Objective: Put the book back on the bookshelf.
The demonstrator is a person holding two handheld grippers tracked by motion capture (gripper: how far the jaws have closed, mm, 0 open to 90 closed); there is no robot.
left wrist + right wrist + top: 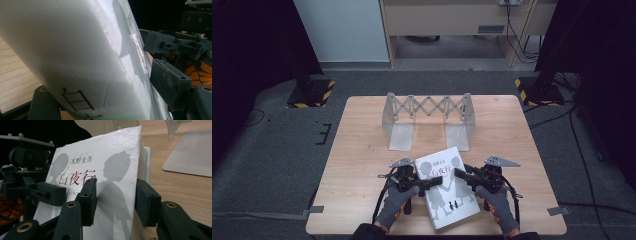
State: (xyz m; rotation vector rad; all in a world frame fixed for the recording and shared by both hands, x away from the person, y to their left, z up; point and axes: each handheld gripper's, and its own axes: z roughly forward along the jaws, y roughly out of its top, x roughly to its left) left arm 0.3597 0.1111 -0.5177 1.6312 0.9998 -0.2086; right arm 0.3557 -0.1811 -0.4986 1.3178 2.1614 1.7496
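White paperback book (446, 187) gripped from both sides, lower centre of the high view.

Left hand-held gripper (428, 184) and right hand-held gripper (460, 174) are clenched on opposite edges above the pale wooden desk (362, 150). Slippage is judged possible if the glossy cover yields under uneven jaw pressure.

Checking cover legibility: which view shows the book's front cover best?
Right gripper view: the book faces the camera, with title characters and grey silhouettes sharp. High view shows the whole cover but small. Left gripper view gives a blurred white close-up.
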